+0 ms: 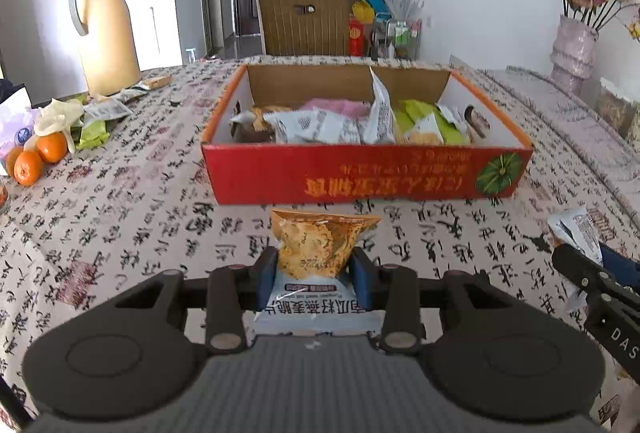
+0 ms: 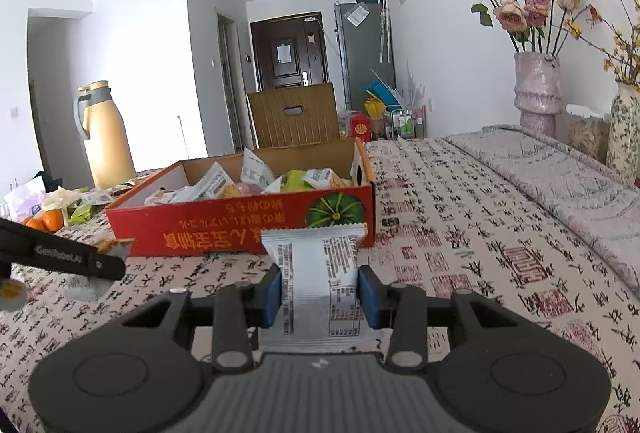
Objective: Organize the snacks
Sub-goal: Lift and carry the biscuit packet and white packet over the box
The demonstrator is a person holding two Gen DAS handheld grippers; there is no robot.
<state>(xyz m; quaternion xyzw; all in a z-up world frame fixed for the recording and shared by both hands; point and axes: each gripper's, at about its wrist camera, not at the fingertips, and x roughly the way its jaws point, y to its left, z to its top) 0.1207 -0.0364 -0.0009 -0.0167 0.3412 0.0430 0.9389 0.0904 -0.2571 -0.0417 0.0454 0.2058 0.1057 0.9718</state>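
A packet [image 1: 316,253] is clenched by the left gripper [image 1: 316,273], a wrapper [image 2: 320,273] by the right gripper [image 2: 320,291]; either could be snagged on the box [image 1: 360,181] wall ahead of the jaws.

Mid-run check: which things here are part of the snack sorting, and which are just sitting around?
Job:
- orange snack packet in left gripper
- white snack packet in right gripper
- red box of snacks
- loose packets by the jug

Bystanders:
- thermos jug
- oranges
- flower vase
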